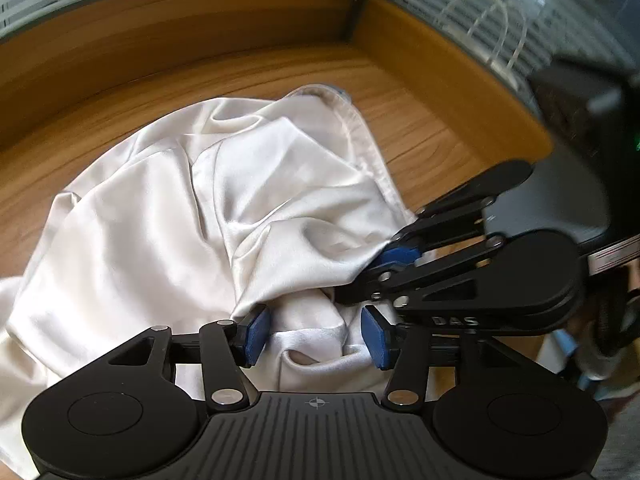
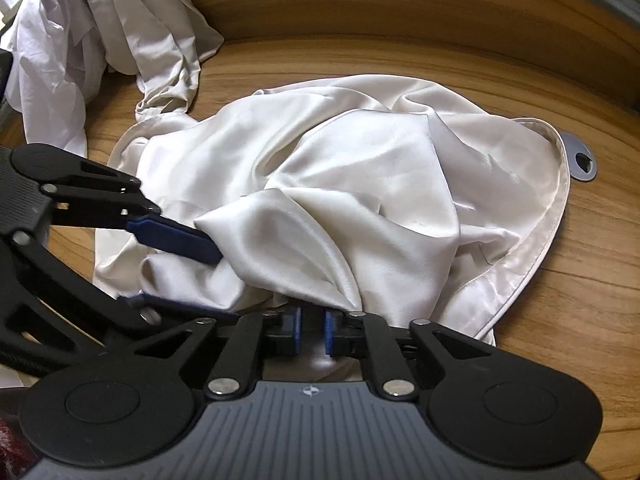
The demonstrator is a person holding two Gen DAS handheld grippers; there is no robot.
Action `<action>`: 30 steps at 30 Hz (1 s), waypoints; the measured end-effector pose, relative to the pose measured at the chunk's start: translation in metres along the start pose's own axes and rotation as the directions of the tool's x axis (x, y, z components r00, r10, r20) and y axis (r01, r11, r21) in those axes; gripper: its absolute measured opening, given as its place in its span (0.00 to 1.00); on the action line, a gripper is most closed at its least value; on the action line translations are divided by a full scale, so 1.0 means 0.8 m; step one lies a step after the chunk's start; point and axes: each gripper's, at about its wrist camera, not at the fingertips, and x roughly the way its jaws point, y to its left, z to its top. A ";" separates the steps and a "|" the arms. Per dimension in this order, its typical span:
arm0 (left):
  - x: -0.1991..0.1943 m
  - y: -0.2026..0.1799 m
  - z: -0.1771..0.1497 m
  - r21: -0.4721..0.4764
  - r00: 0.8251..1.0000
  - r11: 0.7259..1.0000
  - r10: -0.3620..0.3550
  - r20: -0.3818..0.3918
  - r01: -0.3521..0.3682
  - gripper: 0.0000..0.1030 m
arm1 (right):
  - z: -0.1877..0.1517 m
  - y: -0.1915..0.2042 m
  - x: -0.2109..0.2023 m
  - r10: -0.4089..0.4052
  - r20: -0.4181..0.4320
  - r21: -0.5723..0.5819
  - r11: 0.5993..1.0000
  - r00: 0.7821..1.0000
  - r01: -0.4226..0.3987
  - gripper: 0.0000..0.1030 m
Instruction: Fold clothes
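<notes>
A cream satin garment (image 1: 208,208) lies crumpled on the wooden table (image 1: 432,140); its hemmed edge runs down the right side. My left gripper (image 1: 316,338) is open low over the near folds, its blue pads (image 1: 256,336) apart with loose cloth lying between them, not pinched. In the right wrist view the same garment (image 2: 380,184) fills the middle, and the left gripper (image 2: 224,284) reaches in from the left, spread wide. My right gripper (image 2: 313,330) sits at the near edge of the cloth. Its pads (image 2: 296,330) stand a narrow gap apart, with a fold draped over their tips.
A second white garment (image 2: 100,32) is heaped at the back left of the table. A small grey tag (image 2: 580,160) lies on the wood beside the hem. The table has a raised wooden rim (image 1: 160,32). A dark box (image 1: 560,200) stands at the right.
</notes>
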 end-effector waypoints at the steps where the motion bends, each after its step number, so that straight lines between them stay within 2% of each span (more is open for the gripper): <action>1: 0.004 -0.001 0.000 0.008 1.000 1.000 0.014 -0.007 -0.014 0.48 | 0.001 0.001 0.001 0.000 0.000 -0.001 1.000 1.000 0.000 0.13; 5: 0.009 0.003 0.001 -0.006 0.999 0.999 0.047 -0.009 -0.047 0.40 | 0.002 0.000 -0.002 0.005 0.004 0.001 1.000 1.000 -0.005 0.14; 9: 0.012 0.010 0.001 -0.021 0.996 0.996 0.087 -0.010 -0.087 0.14 | 0.002 0.000 -0.008 0.014 0.016 0.006 1.000 1.000 -0.014 0.15; 11: 0.010 0.012 0.001 -0.025 0.995 0.995 0.101 -0.001 -0.101 0.09 | 0.002 0.000 -0.012 0.020 0.023 0.007 1.000 1.000 -0.020 0.16; 13: 0.001 0.014 0.004 -0.042 0.996 0.995 0.086 0.023 -0.085 0.07 | 0.003 0.002 -0.018 0.026 0.031 -0.002 1.000 0.999 -0.026 0.21; 17: -0.026 0.024 0.015 -0.156 0.997 0.987 -0.036 0.063 0.046 0.07 | 0.003 0.007 -0.035 0.026 0.047 -0.039 0.999 0.999 -0.024 0.25; 19: -0.042 0.034 0.019 -0.249 0.988 0.958 -0.122 0.100 0.144 0.07 | 0.003 0.008 -0.045 0.021 0.056 -0.060 0.998 0.998 -0.018 0.25; 21: -0.055 0.047 0.023 -0.345 0.968 0.907 -0.205 0.141 0.242 0.07 | 0.002 0.008 -0.056 0.018 0.067 -0.082 0.997 0.998 -0.013 0.26; 24: -0.069 0.055 0.027 -0.434 0.935 0.830 -0.284 0.212 0.351 0.07 | -0.001 0.005 -0.067 0.022 0.072 -0.100 0.995 0.997 -0.015 0.28; 28: -0.071 0.054 0.033 -0.466 0.931 0.808 -0.278 0.236 0.359 0.07 | -0.009 0.008 -0.074 0.052 0.052 -0.117 0.992 0.997 -0.045 0.28; 30: -0.068 0.055 0.032 -0.476 0.936 0.808 -0.267 0.231 0.348 0.07 | -0.010 0.013 -0.080 0.053 0.050 -0.121 0.991 0.997 -0.047 0.28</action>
